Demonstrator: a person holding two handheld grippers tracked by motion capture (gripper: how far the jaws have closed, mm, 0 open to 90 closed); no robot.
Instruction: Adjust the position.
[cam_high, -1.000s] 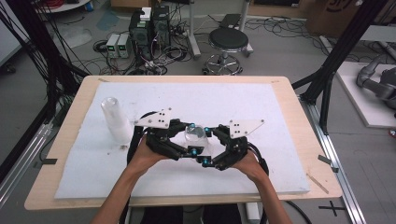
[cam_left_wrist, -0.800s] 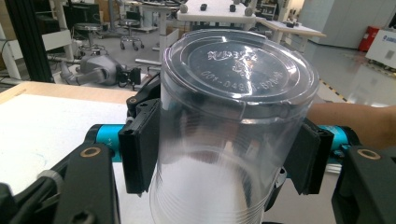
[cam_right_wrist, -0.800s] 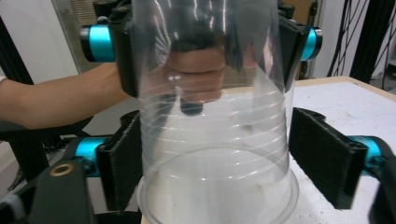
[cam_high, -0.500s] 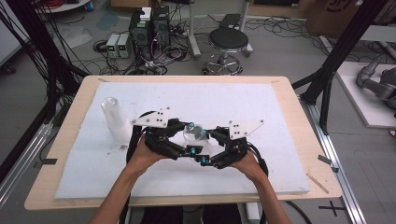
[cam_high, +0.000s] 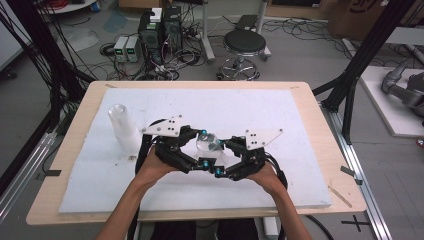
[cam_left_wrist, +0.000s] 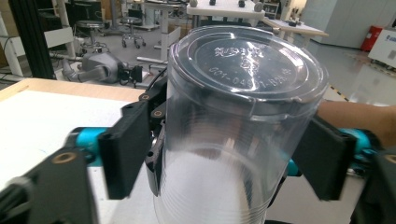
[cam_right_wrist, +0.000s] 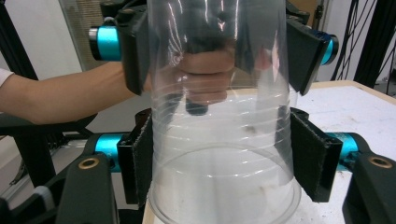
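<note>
Spare cup (cam_high: 123, 128): upside down near the counter's (cam_high: 300, 125) left edge.
Left claw (cam_high: 202, 149): jaws just opening, standing off the clear cup's (cam_high: 207, 142) walls.
Clear cup: mid-counter, inverted, between both claws.
Right claw (cam_high: 219, 158): just closing, pads pressed on the cup near its rim.
Handling: probably light, thin, slick, crushable; hold the ribbed wall gently.
</note>
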